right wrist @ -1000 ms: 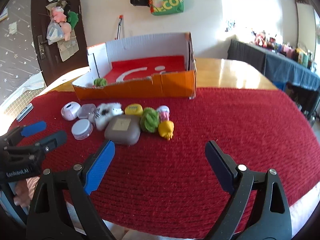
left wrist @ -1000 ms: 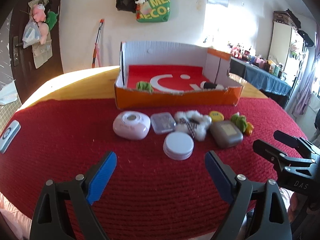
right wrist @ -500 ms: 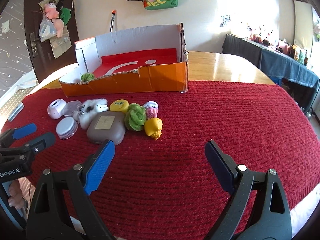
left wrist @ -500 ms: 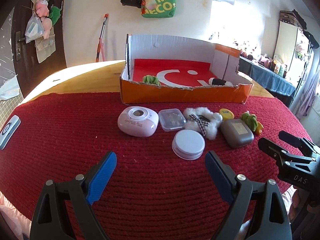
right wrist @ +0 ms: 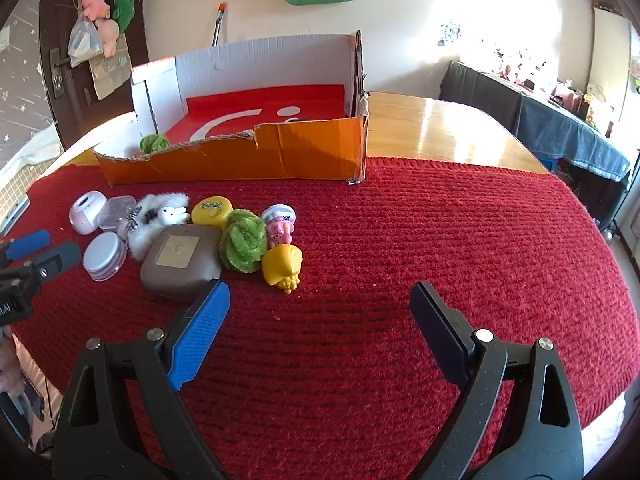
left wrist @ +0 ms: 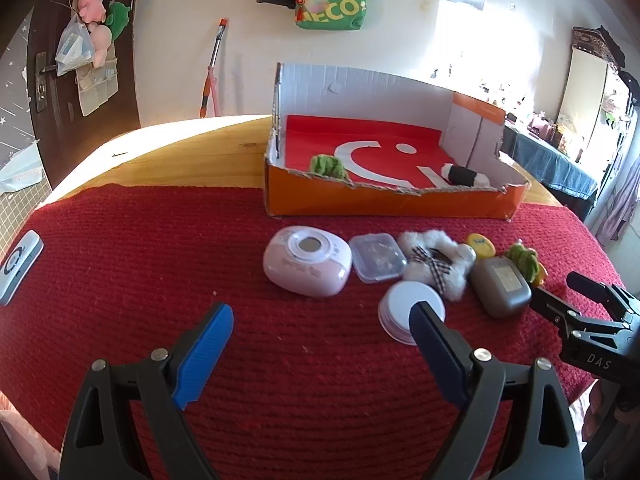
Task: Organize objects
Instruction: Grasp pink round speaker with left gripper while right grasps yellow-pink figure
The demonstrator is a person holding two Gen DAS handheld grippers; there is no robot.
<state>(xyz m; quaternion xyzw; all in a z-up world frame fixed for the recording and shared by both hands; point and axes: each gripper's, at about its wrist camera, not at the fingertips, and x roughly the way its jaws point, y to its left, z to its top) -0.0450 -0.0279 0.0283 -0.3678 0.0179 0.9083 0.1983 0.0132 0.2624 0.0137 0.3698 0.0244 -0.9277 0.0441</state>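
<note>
An orange cardboard box with a red floor stands at the back of the red mat; a green fuzzy ball and a black-and-white toy lie inside. In front lies a cluster: pink oval case, clear small box, white furry toy, white round tin, grey-brown case, yellow lid, green fuzzy ball, pink figure, yellow figure. My left gripper is open just short of the pink case. My right gripper is open, empty, near the yellow figure.
The red knitted mat covers a wooden table. A small white-and-blue remote lies at the mat's left edge. Bags hang on the wall behind; a dark door stands at the left, a cluttered side table at the right.
Both grippers have come nearer the cluster, which now looks larger. The left view has drifted left, so the objects sit further right. Jaws have stayed wide.
</note>
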